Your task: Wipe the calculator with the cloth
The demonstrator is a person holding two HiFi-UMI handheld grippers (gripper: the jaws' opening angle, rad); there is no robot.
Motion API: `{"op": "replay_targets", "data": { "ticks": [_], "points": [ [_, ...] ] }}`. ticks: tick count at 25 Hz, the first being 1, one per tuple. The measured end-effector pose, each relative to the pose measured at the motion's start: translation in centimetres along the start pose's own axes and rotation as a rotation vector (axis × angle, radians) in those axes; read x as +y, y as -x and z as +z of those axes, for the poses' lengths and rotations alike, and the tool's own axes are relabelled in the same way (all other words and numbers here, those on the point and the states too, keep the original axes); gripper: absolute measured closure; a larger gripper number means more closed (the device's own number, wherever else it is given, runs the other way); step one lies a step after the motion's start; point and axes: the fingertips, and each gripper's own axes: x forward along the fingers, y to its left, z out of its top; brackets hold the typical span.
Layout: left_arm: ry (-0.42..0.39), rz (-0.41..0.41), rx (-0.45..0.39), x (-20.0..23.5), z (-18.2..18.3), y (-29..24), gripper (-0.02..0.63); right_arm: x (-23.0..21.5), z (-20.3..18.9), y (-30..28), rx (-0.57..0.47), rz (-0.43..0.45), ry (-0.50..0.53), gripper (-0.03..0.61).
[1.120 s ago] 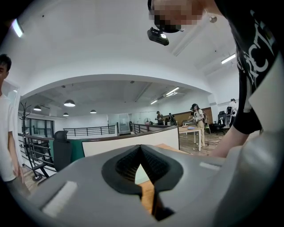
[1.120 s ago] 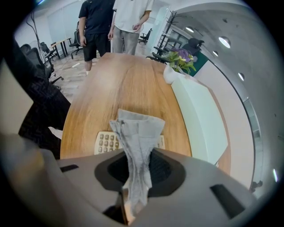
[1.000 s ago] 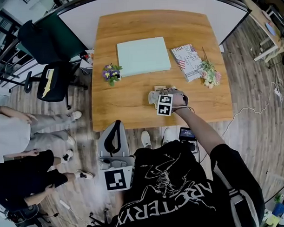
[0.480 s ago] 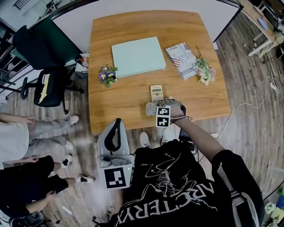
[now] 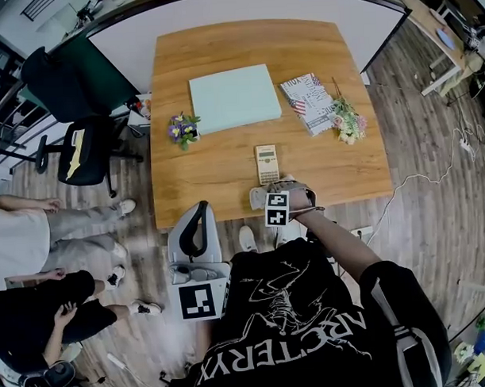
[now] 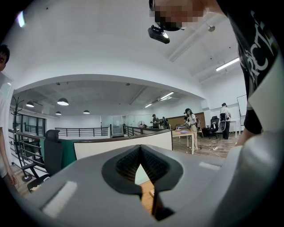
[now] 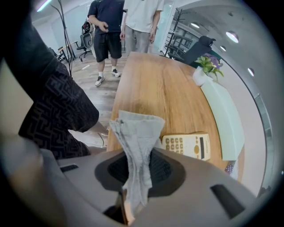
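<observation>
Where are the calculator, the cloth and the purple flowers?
calculator [image 5: 267,165]: head view, on the middle of its body.
cloth [image 7: 138,133]: right gripper view, on the bunched grey part that sticks up.
flowers [image 5: 182,126]: head view, on the purple blooms.

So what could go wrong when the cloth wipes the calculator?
The calculator lies loose on the table, and the left gripper is off the table, so a wipe might push it along. The cloth is just pinched in the right gripper, so it could slip out.
</observation>
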Motion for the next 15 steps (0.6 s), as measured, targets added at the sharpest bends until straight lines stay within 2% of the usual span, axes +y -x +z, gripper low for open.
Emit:
{"op": "replay_targets", "data": {
  "ticks": [5,8,11,15],
  "points": [
    [-0.020,0.000,-0.040,0.1,0.7,0.0,0.604,-0.4,0.3,1.0,-0.042,-0.006,-0.045,0.489],
    [-0.020,0.000,-0.032,-0.1,0.4,0.0,0.604,-1.3,0.5,3.5,-0.122,-0.044,-0.133,0.489],
    [-0.021,-0.007,-0.032,-0.3,0.4,-0.2,0.604,-3.2,0.4,7.9,-0.248,-0.114,-0.270,0.489],
    [-0.028,-0.026,-0.039,-0.8,0.7,-0.9,0.604,-7.1,-1.3,16.6,-0.439,-0.283,-0.472,0.488]
  ]
}}
